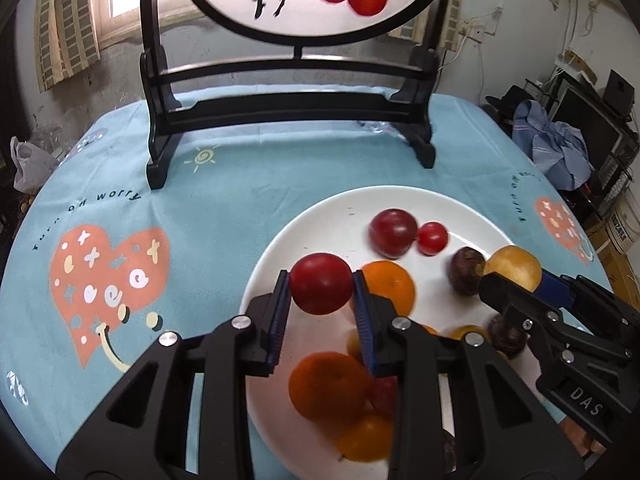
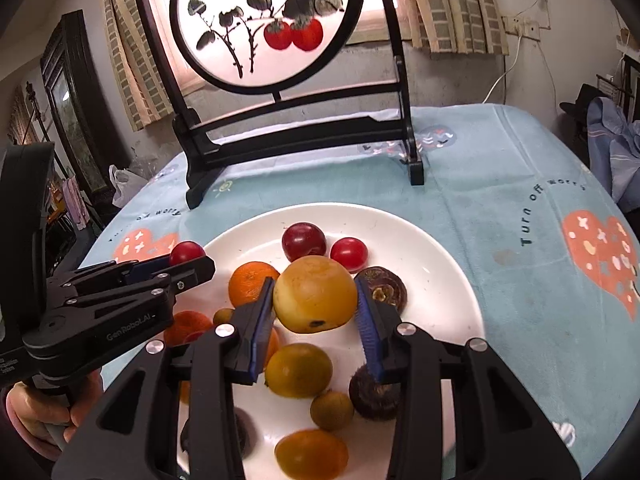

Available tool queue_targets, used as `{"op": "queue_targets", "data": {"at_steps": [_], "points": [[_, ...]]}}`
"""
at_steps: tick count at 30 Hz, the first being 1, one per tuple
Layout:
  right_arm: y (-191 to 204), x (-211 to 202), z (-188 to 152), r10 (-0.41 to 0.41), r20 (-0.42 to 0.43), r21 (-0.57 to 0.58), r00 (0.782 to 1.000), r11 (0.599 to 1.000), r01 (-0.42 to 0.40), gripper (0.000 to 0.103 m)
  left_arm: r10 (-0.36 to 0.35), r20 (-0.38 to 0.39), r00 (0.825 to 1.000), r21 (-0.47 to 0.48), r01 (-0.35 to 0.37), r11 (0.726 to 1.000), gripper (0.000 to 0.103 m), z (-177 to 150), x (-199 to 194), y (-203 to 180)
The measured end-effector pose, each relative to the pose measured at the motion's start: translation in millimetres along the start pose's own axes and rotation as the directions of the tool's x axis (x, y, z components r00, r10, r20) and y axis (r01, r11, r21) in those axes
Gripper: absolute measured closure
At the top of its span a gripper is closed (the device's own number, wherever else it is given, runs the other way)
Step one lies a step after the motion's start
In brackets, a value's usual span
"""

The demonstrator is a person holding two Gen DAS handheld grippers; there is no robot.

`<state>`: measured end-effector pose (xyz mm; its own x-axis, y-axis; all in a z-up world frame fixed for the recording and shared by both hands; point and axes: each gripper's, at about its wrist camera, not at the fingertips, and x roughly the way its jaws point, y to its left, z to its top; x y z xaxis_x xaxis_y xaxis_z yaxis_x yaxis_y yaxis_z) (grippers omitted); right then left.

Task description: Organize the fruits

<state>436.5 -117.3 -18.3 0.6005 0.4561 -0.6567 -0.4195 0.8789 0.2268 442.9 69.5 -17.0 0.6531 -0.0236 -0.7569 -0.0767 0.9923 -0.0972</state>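
The light blue printed cloth [image 2: 480,184] over the surface carries the dark curved words "Turn off worry" at its right edge beside an orange heart; the same phrase arcs near the left heart in the left wrist view. The left black tool [image 2: 192,266] reads "GenRobot.AI" on its side. The right black tool [image 1: 510,280] shows "DAS" on its body.

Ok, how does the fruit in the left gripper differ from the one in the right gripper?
Colour: the red fruit in the left gripper is deep glossy red; the yellow fruit in the right gripper is tan-yellow with a dark spot.
Size: the yellow fruit looks larger, spreading its fingers wider.
Finish: the red one shines; the yellow one looks matte.
Both are round, clamped between blue pads and held above the white plate.
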Motion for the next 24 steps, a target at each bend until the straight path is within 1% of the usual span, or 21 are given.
{"op": "queue_targets", "data": {"at_steps": [5, 9, 11, 12, 13, 14, 17, 20, 22, 23, 24], "points": [[-0.7, 16.6, 1.0, 0.01, -0.04, -0.009, 0.999, 1.0, -0.01, 0.064, 0.008, -0.021, 1.0, -0.005, -0.008, 1.0, 0.072, 1.4, 14.7, 4.2], [-0.5, 25.6, -0.3, -0.006, -0.084, -0.021, 0.996, 1.0, 0.004, 0.063, 0.036, -0.024, 0.999, -0.002, -0.036, 0.999, 0.069, 1.2, 17.2, 3.6], [-0.8, 21.7, -1.2, -0.01, -0.079, -0.015, 0.997, 1.0, 0.009, 0.062, 0.04, -0.015, 0.999, -0.009, -0.04, 0.999, 0.054, 1.0, 12.0, 2.7], [-0.5, 19.3, -0.9, -0.009, -0.077, -0.012, 0.997, 1.0, 0.008, 0.061, 0.049, -0.003, 0.999, -0.006, -0.049, 0.999, 0.051, 0.6, 6.8, 1.1], [-0.1, 14.5, -0.4, -0.005, -0.077, -0.007, 0.997, 1.0, 0.005, 0.06, 0.055, 0.006, 0.998, 0.001, -0.055, 0.998, 0.045, 0.4, 1.5, -0.8], [0.1, 10.1, 0.0, -0.002, -0.076, -0.002, 0.997, 1.0, 0.002, 0.058, 0.064, 0.018, 0.998, 0.011, -0.064, 0.998, 0.036, 0.0, -6.4, -3.5], [3.6, -16.1, -1.2, 0.013, -0.056, 0.0, 0.998, 1.0, -0.013, 0.057, 0.095, 0.066, 0.993, 0.024, -0.097, 0.995, 0.019, -3.3, -37.0, -10.8], [10.8, -53.6, -10.7, 0.017, -0.017, -0.017, 1.0, 1.0, -0.018, 0.052, 0.083, 0.104, 0.991, 0.029, -0.086, 0.996, 0.009, -14.4, -79.4, -18.2], [17.3, -82.4, -22.5, 0.017, 0.018, -0.04, 1.0, 0.999, -0.016, 0.044, 0.078, 0.122, 0.989, 0.036, -0.083, 0.996, 0.006, -27.5, -104.9, -23.8], [20.0, -99.0, -31.0, 0.013, 0.042, -0.05, 0.999, 0.999, -0.011, 0.039, 0.078, 0.132, 0.988, 0.04, -0.083, 0.996, 0.005, -35.8, -118.1, -26.7], [21.9, -110.8, -38.4, 0.005, 0.059, -0.058, 0.998, 0.998, -0.001, 0.039, 0.076, 0.138, 0.988, 0.045, -0.083, 0.996, 0.004, -45.0, -129.5, -29.4]]}}
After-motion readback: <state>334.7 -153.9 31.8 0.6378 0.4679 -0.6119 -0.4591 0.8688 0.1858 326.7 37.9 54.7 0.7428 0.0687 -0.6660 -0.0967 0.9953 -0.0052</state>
